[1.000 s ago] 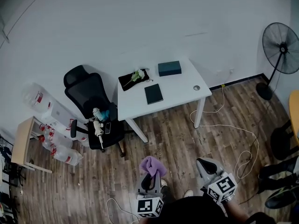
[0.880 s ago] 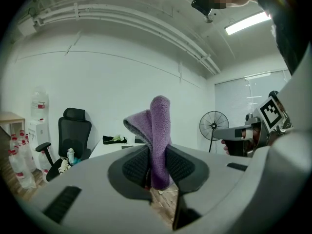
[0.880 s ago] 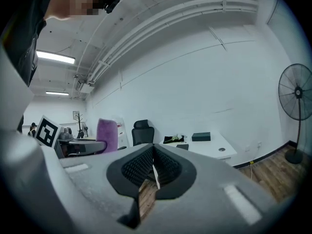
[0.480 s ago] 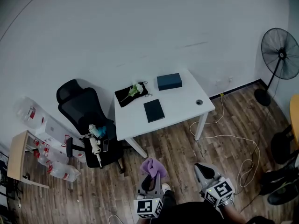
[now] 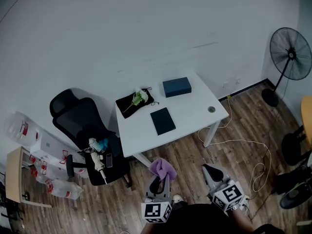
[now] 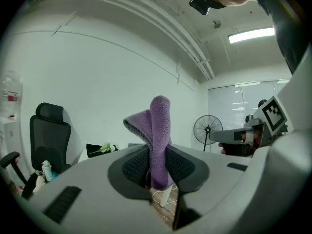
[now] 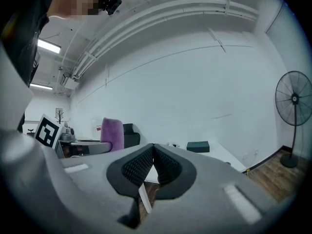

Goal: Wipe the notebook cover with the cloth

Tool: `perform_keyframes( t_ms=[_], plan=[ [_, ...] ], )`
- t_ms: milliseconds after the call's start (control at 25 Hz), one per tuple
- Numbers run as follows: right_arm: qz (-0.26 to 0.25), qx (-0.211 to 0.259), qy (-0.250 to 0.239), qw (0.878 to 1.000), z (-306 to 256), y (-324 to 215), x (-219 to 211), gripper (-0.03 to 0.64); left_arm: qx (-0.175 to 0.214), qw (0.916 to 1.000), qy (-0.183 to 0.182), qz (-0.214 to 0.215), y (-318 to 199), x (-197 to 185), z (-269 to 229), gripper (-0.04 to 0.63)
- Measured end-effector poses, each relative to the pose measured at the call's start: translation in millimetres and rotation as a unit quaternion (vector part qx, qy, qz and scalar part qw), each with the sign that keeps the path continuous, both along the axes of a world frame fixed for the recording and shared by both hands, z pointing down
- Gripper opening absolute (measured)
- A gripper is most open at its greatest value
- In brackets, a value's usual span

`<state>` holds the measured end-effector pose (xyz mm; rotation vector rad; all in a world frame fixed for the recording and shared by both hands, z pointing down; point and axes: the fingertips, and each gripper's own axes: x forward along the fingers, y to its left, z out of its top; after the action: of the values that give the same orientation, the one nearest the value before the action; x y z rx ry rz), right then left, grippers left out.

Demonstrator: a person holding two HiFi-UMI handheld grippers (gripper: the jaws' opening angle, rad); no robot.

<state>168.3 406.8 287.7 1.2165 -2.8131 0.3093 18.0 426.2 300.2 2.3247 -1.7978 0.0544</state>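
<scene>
**Wood floor, pale wall: both grippers held short of the white table (image 5: pixel 195 106)**

The left gripper (image 6: pixel 157 167) has its jaws pressed onto a purple cloth (image 6: pixel 158 130), and the cloth's folded end stands up above the pads. The right gripper (image 7: pixel 152 162) has its jaws closed against each other with nothing between them. In the head view both sit over the floor on the near side of the table, well apart from it. The left one is off the table's near left part and the right one is off its near right leg.

The dark notebook (image 5: pixel 163 121) lies flat on the table near its front edge, left of the middle. Behind it, toward the wall, is a teal box (image 5: pixel 177 87). At the table's back left corner lies a black pouch (image 5: pixel 135 101) with white flowers on it. A black office chair (image 5: pixel 80 123) stands just beside the table's left end. A standing fan (image 5: pixel 291 47) is well off to the table's right, by the wall.
</scene>
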Motion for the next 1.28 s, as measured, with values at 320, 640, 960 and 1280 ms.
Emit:
perform_keyframes(
  t_ms=[320, 640, 960, 1280],
  plan=[
    [-0.008, -0.018, 0.017, 1.0, 3.7, -23.3, -45.2, 0.005, 0.02, 0.9996, 0.015, -0.008, -25.9, -42.3, -4.8, 0.084],
    [-0.014, -0.026, 0.004, 1.0, 15.2, -51.5, -54.6, 0.005, 0.022, 0.9996, 0.006, -0.019, -45.5, -59.1, 0.9, 0.084],
    [-0.059, -0.032, 0.006, 0.998, 30.5, -123.3, -91.8, 0.005, 0.013, 0.9978, -0.003, -0.065, -97.6, -92.8, 8.2, 0.084],
    [-0.099, -0.027, 0.016, 0.995, 26.0, -218.6, -111.9, 0.005, 0.0, 0.9957, 0.0, -0.093, -185.5, -99.3, 16.6, 0.084]
  ],
)
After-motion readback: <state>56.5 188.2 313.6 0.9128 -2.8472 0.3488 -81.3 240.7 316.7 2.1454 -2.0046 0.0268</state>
